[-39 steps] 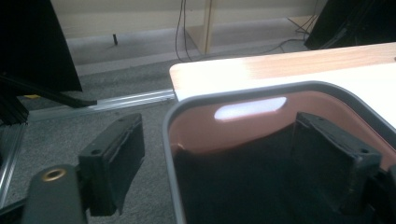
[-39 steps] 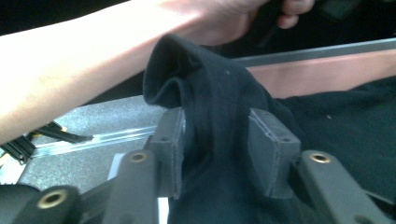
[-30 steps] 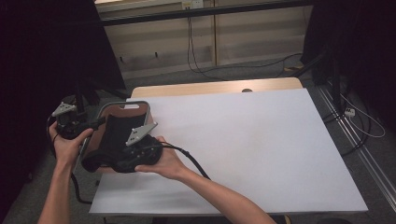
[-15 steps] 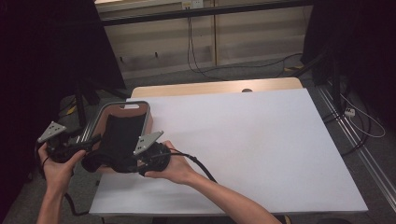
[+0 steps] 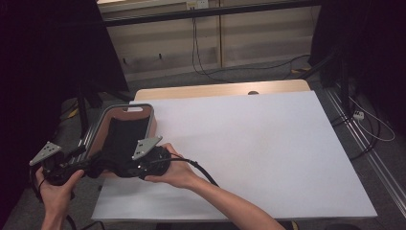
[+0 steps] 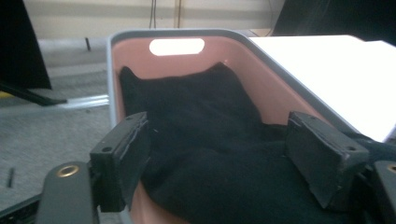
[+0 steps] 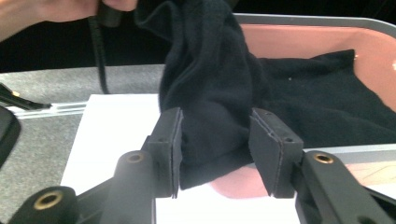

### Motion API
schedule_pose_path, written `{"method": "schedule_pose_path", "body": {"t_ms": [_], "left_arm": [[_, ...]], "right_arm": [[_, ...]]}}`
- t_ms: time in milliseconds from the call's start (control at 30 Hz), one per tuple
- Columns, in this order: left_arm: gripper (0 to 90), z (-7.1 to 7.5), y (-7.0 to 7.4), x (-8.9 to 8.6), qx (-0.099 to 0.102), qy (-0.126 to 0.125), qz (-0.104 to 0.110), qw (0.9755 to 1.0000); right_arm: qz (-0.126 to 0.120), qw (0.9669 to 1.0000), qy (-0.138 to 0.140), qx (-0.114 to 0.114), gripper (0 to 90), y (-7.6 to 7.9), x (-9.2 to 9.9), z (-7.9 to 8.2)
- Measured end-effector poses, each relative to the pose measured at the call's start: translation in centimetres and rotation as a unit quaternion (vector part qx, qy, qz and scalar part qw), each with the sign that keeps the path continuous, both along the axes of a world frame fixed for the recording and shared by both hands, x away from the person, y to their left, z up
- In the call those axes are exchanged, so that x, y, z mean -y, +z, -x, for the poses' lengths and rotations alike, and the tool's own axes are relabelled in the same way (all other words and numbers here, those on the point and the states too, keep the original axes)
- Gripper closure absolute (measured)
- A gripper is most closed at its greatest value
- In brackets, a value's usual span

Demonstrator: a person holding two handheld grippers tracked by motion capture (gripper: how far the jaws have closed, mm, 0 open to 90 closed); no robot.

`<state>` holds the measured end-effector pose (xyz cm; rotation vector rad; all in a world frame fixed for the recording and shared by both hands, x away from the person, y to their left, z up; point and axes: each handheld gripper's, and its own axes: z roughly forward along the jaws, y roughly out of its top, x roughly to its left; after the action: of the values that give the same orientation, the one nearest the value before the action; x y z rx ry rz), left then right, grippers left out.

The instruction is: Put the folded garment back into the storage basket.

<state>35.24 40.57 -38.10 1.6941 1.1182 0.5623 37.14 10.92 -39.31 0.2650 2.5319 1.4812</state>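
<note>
Barely started, by the look of it: the black cloth (image 5: 119, 143) mostly lies inside the pink basket (image 5: 128, 108), which sits at the table's (image 5: 268, 143) left edge, partly hanging off it. One bunched fold of the cloth is drawn up over the near rim. Right gripper (image 7: 215, 140) is clamped on that fold, pads pressing both sides, holding it above the white table top. Left gripper (image 6: 233, 158) has just been closing a little, but its jaws stand wide over the cloth in the basket, pads not pressing on it. Left to do, I'd judge: get a second grip and lift the whole cloth out onto the table.
</note>
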Motion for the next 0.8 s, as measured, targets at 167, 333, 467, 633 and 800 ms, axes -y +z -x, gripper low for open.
{"method": "schedule_pose_path", "body": {"t_ms": [167, 333, 467, 633, 800], "left_arm": [[29.8, 0.7, -0.1, 0.2, -0.006, -0.013, 0.005, 0.9999], [66.0, 0.7, -0.2, 0.5, -0.017, -0.049, -0.001, 0.9986], [87.3, 0.3, -0.1, 0.6, -0.020, -0.052, -0.007, 0.9984], [88.8, -0.5, 0.1, 0.5, -0.021, -0.046, -0.012, 0.9987], [88.9, -1.5, 0.2, 0.0, -0.024, -0.034, -0.024, 0.9988]], "right_arm": [[0.011, 0.9999, -0.007, 0.002, 62.4, -0.1, -0.7, -0.5], [0.018, 0.9998, -0.006, 0.004, 66.5, -0.4, -1.3, -0.7], [0.027, 0.9996, 0.009, -0.002, 73.8, -0.1, -1.7, -0.9], [0.018, 0.9996, 0.016, -0.015, 79.2, 0.1, -1.9, -1.0], [-0.005, 0.9993, 0.015, -0.034, 85.9, 0.5, -1.7, -1.4]]}}
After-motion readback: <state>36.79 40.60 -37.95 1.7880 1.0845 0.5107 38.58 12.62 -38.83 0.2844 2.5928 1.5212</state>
